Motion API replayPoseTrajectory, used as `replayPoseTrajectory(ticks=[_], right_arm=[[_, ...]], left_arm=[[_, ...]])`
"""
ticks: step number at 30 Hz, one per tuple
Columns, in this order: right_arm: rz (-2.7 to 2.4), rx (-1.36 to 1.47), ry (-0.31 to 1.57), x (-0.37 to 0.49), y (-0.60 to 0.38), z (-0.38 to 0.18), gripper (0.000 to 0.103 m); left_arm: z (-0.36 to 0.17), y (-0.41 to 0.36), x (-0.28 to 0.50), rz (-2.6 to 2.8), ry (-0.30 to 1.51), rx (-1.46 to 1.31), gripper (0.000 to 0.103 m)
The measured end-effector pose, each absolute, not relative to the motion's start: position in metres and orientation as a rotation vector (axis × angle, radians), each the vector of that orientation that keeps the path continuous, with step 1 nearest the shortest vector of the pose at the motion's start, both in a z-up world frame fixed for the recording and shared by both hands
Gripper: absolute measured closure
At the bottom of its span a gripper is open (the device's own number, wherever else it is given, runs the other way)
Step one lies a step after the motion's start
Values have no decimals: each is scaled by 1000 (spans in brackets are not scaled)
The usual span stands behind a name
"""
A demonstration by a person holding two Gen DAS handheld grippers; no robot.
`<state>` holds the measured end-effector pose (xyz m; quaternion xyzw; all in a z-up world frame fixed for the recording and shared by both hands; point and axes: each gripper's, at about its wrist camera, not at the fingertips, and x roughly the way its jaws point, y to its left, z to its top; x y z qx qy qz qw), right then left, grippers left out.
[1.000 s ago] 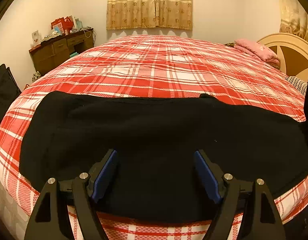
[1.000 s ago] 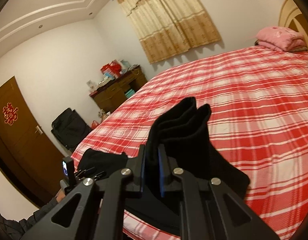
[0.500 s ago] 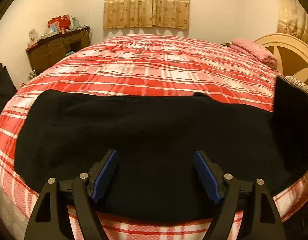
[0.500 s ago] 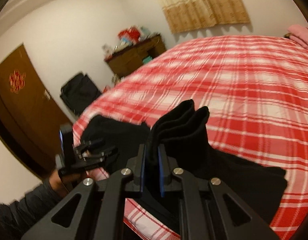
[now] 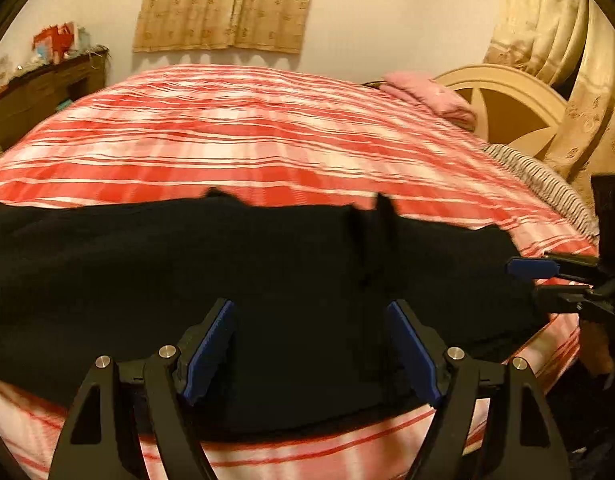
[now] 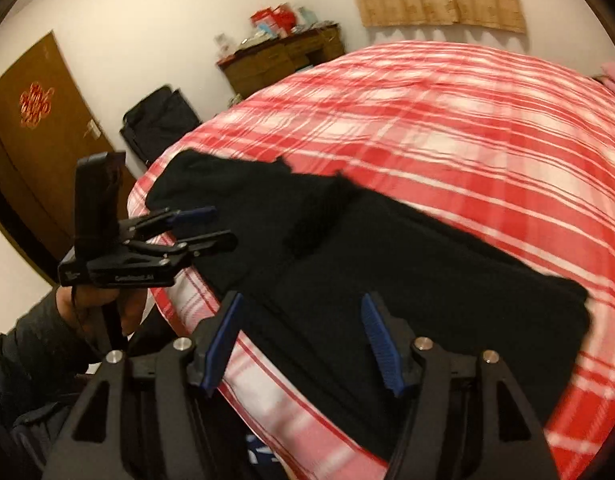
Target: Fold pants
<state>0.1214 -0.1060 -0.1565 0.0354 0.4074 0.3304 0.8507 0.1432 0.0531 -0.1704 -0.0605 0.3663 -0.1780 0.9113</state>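
Black pants dropped along bed near edge, right tongs just spread off the fold, left tongs spread empty; next likely regrip an end, fold again.

- The left gripper points forward and downward, its jaws standing wide apart with nothing pressed between the blue pads.
- The right gripper also tilts downward; its jaws have just been opening, and no cloth is caught between them.
- A hand in a dark sleeve grips the left gripper's handle from below (seen from the right wrist view).
- The right gripper's fingers enter the left wrist view from the right edge, parted.
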Motion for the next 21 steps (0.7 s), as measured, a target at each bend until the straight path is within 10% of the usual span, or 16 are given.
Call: replayPoseTrajectory(ticks=[7,11,21], right_arm=[[512,270,811,119,-186,-160,36],[485,333,784,124,-202,-158,36],[517,393,702,119,-215,-150,26]], left_arm=[[-173,10,175,-423,806,-168,25],[-178,4,186,-412,869,-203,86],[-159,34,178,-341,868,-236,91]])
